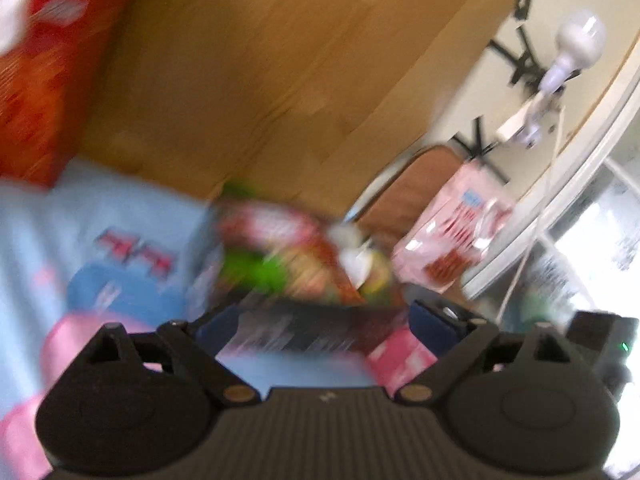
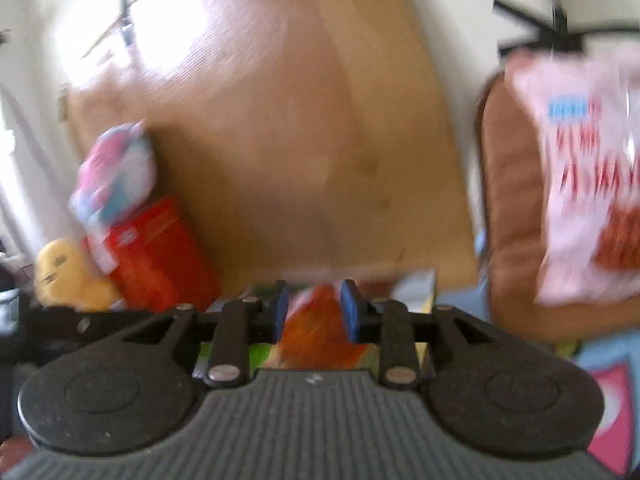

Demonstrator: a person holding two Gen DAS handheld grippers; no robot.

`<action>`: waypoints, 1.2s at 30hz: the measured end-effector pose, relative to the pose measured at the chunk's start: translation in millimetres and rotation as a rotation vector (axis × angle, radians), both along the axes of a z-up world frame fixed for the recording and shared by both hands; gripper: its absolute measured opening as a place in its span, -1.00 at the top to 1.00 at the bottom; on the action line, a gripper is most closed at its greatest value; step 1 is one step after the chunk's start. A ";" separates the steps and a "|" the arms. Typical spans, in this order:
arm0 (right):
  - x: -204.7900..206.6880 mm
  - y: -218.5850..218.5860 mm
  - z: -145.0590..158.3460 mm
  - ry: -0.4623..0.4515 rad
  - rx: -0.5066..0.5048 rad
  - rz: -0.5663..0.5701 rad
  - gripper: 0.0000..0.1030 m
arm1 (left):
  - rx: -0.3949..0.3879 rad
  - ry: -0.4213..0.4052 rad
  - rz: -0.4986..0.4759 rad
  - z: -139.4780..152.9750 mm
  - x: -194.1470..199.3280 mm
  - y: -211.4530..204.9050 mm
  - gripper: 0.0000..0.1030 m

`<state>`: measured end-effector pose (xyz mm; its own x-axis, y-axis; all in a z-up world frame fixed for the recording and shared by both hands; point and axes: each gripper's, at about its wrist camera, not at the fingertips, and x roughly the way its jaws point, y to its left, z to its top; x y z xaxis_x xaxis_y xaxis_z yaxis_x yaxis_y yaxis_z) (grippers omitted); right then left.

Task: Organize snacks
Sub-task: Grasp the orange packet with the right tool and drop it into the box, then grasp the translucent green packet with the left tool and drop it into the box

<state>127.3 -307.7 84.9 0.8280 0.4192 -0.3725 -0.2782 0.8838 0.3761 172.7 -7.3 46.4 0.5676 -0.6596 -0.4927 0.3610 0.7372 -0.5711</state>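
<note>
Both views are motion-blurred. My left gripper (image 1: 320, 320) is open wide over a dark snack pack (image 1: 304, 330) lying between its blue pads; a light blue and pink bag (image 1: 120, 248) lies to the left and a red, green and white snack bag (image 1: 288, 256) just ahead. My right gripper (image 2: 316, 312) has its blue pads closed on an orange-red snack bag (image 2: 320, 328). A pink and white snack bag (image 2: 588, 184) stands on a chair at the right, also in the left wrist view (image 1: 452, 232). A red box (image 2: 160, 256) sits at the left.
A wooden table (image 2: 288, 140) fills the middle of both views. A brown cushioned chair (image 2: 508, 200) stands at its right edge. A yellow plush toy (image 2: 68, 276) and a pink-blue bag (image 2: 116, 168) sit by the red box. A white lamp (image 1: 576, 44) is at the far right.
</note>
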 end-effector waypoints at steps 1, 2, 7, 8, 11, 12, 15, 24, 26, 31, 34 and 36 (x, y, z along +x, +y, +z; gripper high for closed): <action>-12.2 0.9 -9.7 0.009 0.004 0.028 0.37 | 0.013 0.027 0.008 -10.8 -7.3 9.2 -0.85; -28.0 4.5 -22.4 0.022 0.000 0.069 0.37 | 0.026 0.056 0.020 -19.1 -12.8 15.3 -0.85; -84.4 52.9 -66.6 0.056 -0.203 0.219 0.13 | 0.070 0.143 0.039 -49.1 -29.1 29.4 -0.85; -91.2 64.6 -71.0 0.053 -0.255 0.244 0.11 | 0.073 0.147 0.036 -50.9 -30.2 28.9 -0.85; -103.9 91.0 -79.9 0.047 -0.337 0.322 0.04 | 0.076 0.140 0.038 -55.7 -32.3 19.8 -0.87; -103.4 99.1 -81.9 0.053 -0.361 0.332 -0.01 | 0.097 0.125 0.036 -54.9 -33.7 13.4 -0.86; -97.3 112.3 -81.1 0.038 -0.428 0.305 -0.16 | 0.084 0.133 0.006 -54.1 -40.2 -0.8 -0.57; -90.1 105.0 -84.2 0.050 -0.402 0.213 0.16 | 0.023 0.184 -0.005 -59.9 -48.5 -19.7 0.21; -88.2 102.6 -84.0 0.049 -0.396 0.165 0.26 | -0.002 0.194 -0.004 -57.1 -48.5 -18.6 0.22; -103.7 101.0 -68.2 -0.071 -0.410 0.114 0.30 | -0.006 0.079 -0.033 -15.5 -53.1 -21.9 0.20; -98.1 96.0 -48.8 -0.145 -0.400 0.089 0.29 | 0.032 -0.006 -0.035 15.4 -40.4 -31.5 0.18; -82.3 92.2 -34.7 -0.179 -0.394 0.077 0.29 | 0.063 -0.063 -0.018 35.7 -24.5 -39.6 0.15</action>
<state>45.0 -215.5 50.2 0.8659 0.3373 -0.3695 -0.3795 0.9241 -0.0456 148.2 -46.9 82.1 0.5869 -0.6389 -0.4974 0.4082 0.7640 -0.4997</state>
